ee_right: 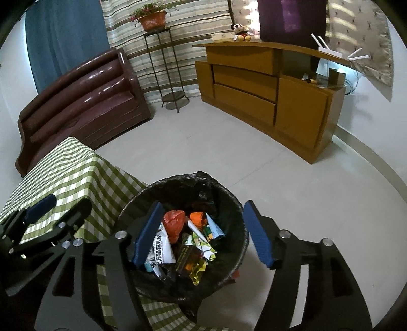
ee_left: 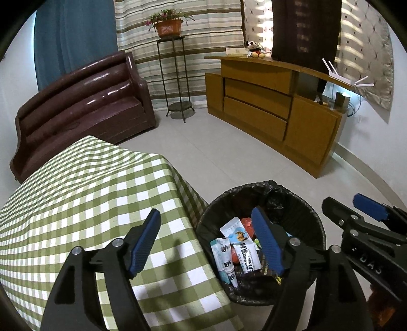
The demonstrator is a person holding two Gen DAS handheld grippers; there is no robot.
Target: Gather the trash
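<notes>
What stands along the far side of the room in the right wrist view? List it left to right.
Blue curtain → brown sofa → plant stand with the potted plant → wooden cabinet → white router.

open bin mouth (ee_right: 229, 201), table (ee_right: 76, 168) crowding left

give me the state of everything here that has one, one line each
left tool: open, empty
right tool: open, empty, over the bin
trash bin: upright, black liner fitted, partly filled with wrappers
cabinet drawers: shut
tablecloth: spread flat over the table
potted plant: upright on its stand
</notes>
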